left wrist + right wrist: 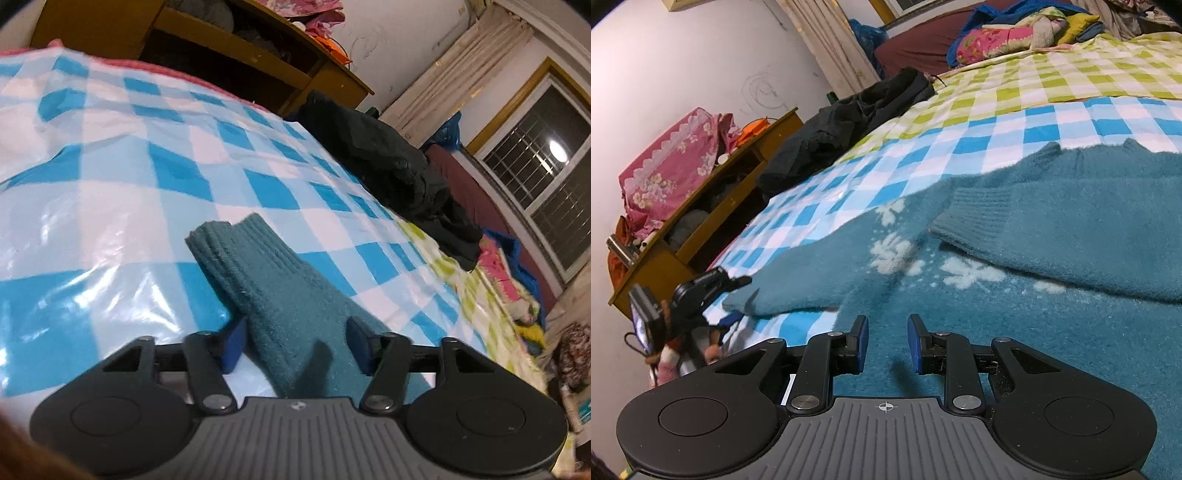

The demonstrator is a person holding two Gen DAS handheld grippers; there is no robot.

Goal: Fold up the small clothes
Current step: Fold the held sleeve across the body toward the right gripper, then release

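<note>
- A teal sweater (pixel 1015 288) with white flower motifs is spread on a bed under a blue-and-white checked sheet (pixel 155 177).
- One sleeve (pixel 266 291) is seen in the left wrist view, stretched away toward its ribbed cuff, far from the camera.
- The left gripper (pixel 295 341) is parted around this sleeve; one blue pad (pixel 234 345) is just beside the fabric's left edge, the other over it. Whether the pads press cannot be told.
- The right gripper (pixel 887 341) is held over the sweater body, jaws narrowly apart, nothing seen gripped.
- The other sleeve is folded across the body, cuff (pixel 964 218) lying on the knit.
- Dark clothing (pixel 846 125) is heaped at the far bed edge, near a wooden shelf (pixel 713 218).
</note>
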